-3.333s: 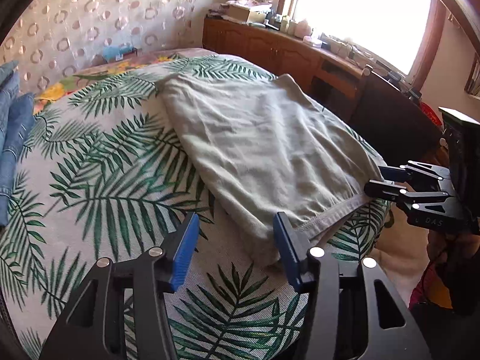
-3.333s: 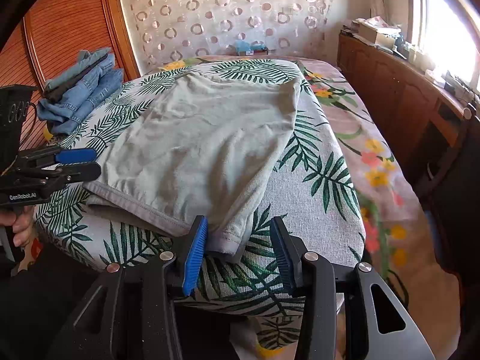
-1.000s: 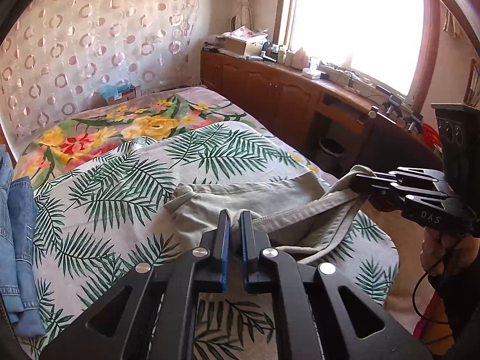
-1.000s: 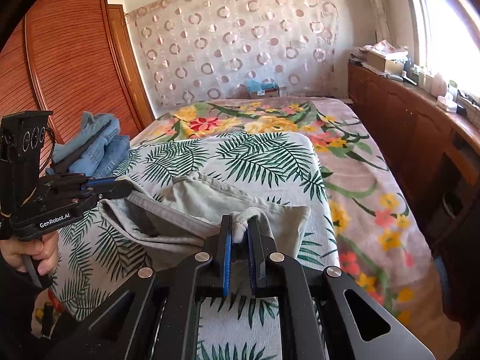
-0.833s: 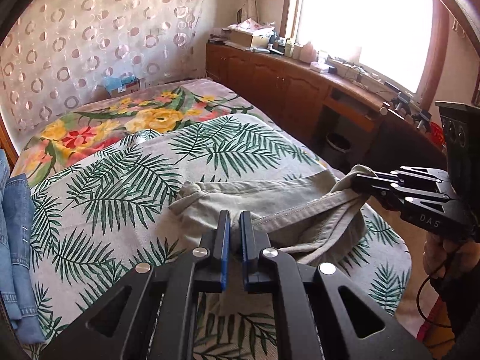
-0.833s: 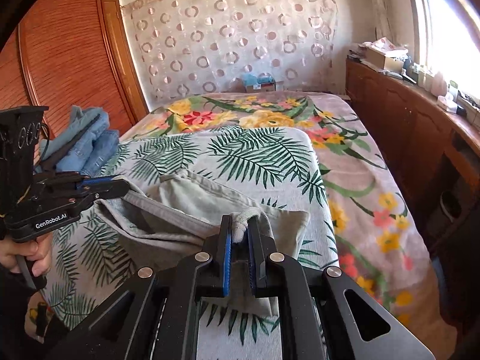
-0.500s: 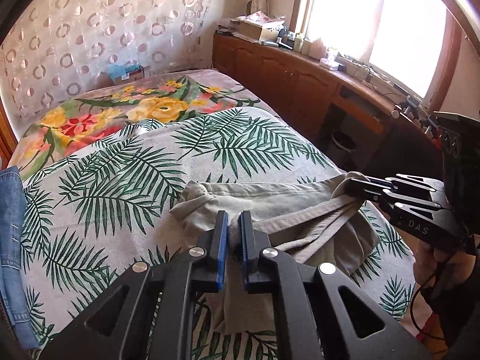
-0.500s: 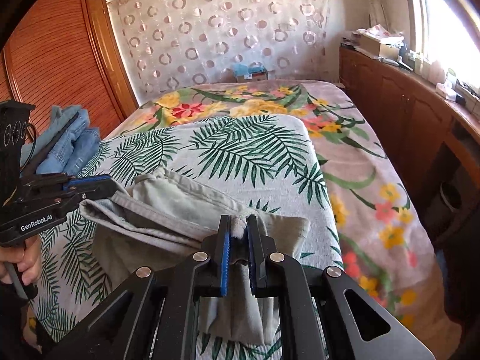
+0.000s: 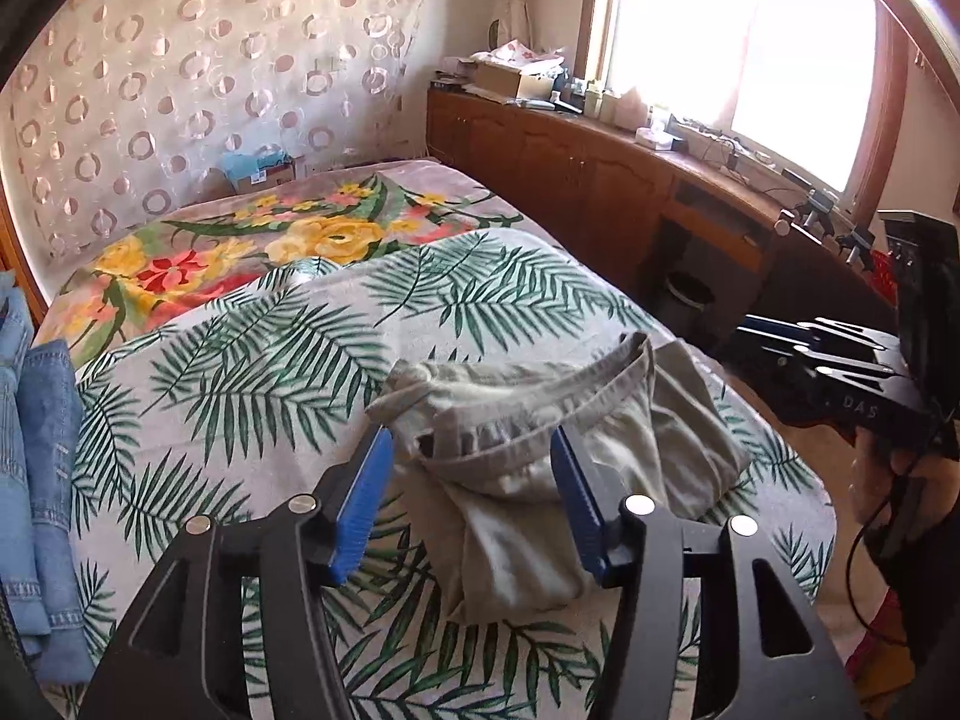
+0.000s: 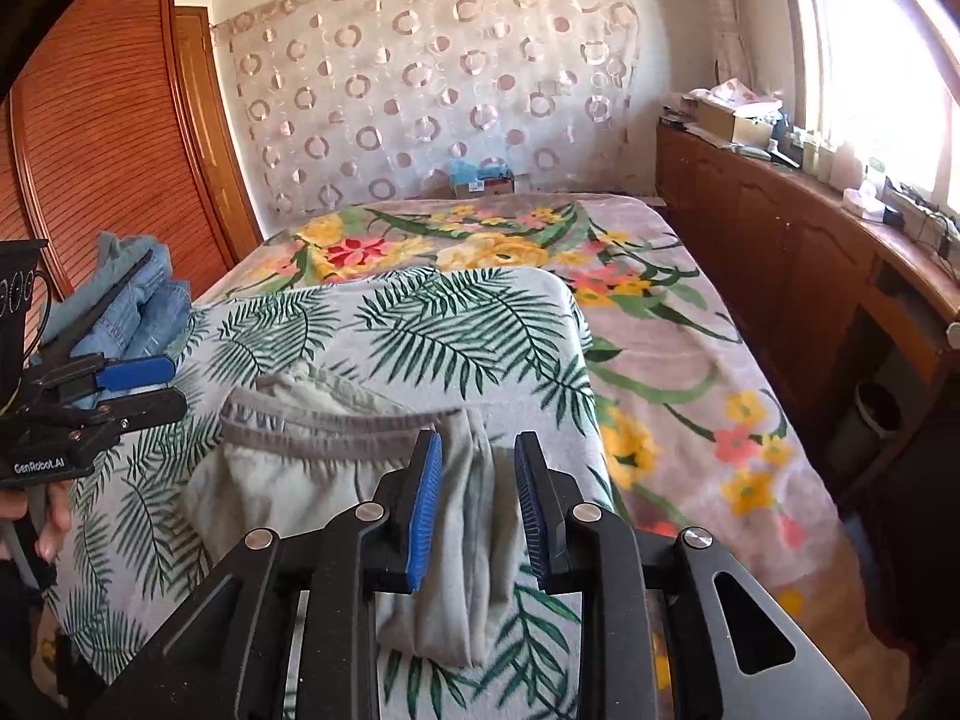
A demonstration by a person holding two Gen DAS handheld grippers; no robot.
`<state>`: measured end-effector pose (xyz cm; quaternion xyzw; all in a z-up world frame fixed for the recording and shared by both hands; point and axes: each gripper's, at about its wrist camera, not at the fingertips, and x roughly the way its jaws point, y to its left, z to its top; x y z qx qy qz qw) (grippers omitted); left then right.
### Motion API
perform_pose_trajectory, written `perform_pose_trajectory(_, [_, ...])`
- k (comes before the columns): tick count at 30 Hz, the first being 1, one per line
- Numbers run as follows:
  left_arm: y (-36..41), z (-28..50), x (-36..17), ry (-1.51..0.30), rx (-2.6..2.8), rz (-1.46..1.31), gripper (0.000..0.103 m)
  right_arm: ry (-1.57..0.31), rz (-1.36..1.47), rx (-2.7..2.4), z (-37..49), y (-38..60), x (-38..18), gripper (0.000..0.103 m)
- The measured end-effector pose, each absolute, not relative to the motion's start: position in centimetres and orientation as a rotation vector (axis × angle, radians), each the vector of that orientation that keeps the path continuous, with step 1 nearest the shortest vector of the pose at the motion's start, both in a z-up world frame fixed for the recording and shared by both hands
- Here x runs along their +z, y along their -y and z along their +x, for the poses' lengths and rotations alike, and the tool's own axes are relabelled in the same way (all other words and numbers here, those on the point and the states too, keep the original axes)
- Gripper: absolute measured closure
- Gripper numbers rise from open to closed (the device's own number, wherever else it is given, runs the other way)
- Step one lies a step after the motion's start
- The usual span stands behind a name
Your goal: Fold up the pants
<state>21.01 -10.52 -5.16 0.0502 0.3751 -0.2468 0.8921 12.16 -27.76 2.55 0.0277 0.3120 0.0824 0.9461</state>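
The grey-green pants [image 9: 540,420] lie bunched and folded over on the palm-leaf sheet [image 9: 252,360] near the bed's front edge, waistband on top. My left gripper [image 9: 471,450] hangs just over them, its jaws opening, with cloth below the gap but not pressed by the blue pads. In the right wrist view the pants [image 10: 324,480] spread left of my right gripper [image 10: 477,462]. Its jaws are opening too, and a fold of cloth sits between the pads, free of them. Each gripper shows in the other's view: the right gripper [image 9: 780,336] and the left gripper [image 10: 150,384].
A stack of blue jeans [image 9: 42,420] lies at the bed's left side, also jeans [image 10: 138,300] by the wooden wardrobe [image 10: 120,150]. A flowered blanket [image 10: 660,330] covers the far bed. A wooden counter [image 9: 630,168] with clutter runs under the window. A person's hand [image 10: 48,516] holds the left gripper.
Both grippers, shut on the pants a second ago, have opened and let the cloth drop onto the sheet. The pants now lie in a lower heap.
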Motion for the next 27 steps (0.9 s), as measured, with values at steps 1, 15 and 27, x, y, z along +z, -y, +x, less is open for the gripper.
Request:
perform_pose_trajectory(1, [10.4, 20.9, -5.5, -0.786, -0.511, 0.101, 0.047, -0.651, 0.058, 0.176, 11.8, 27.9, 2.2, 0.076])
perform_pose_trajectory(15, [11.2, 19.7, -10.7, -0.906, -0.512, 0.171, 0.047, -0.759, -0.027, 0.238, 10.9, 26.6, -0.9, 0.090])
perform_pose_trajectory(27, [10.8, 20.2, -11.3, -0.911, -0.507, 0.156, 0.047, -0.758, 0.002, 0.166, 9.5, 29.2, -1.3, 0.102])
